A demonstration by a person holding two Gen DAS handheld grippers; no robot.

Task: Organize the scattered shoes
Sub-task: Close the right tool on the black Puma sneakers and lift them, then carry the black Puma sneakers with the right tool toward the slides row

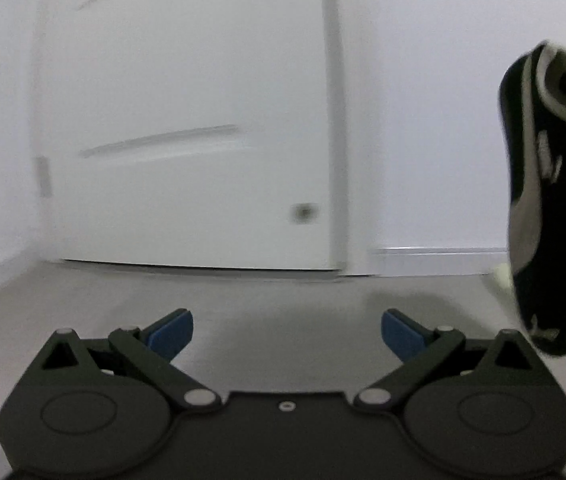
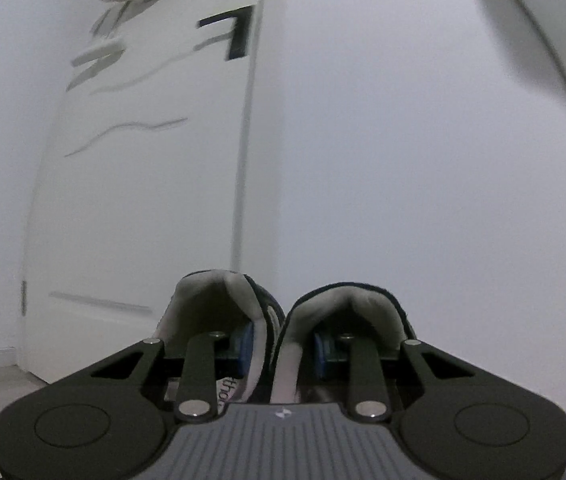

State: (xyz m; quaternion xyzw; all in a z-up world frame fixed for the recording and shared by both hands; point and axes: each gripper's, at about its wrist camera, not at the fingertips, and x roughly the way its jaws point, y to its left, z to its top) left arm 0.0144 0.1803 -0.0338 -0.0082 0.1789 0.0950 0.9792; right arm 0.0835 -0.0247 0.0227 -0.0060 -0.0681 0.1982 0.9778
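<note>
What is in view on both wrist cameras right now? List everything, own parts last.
shoes: two, black with pale lining, held side by side off the floor, their inner collars pinched together; also seen hanging at the right edge of the left wrist view.
door: one, white, shut, straight ahead, with a small dark mark low near its edge.
wall: white, right of the door.
floor: grey, below the door.
baseboard: one, white, along the wall's foot.
left hand-held gripper: one, black with blue pads, open, nothing between them.
right hand-held gripper: one, black with blue pads, shut on the shoes.
</note>
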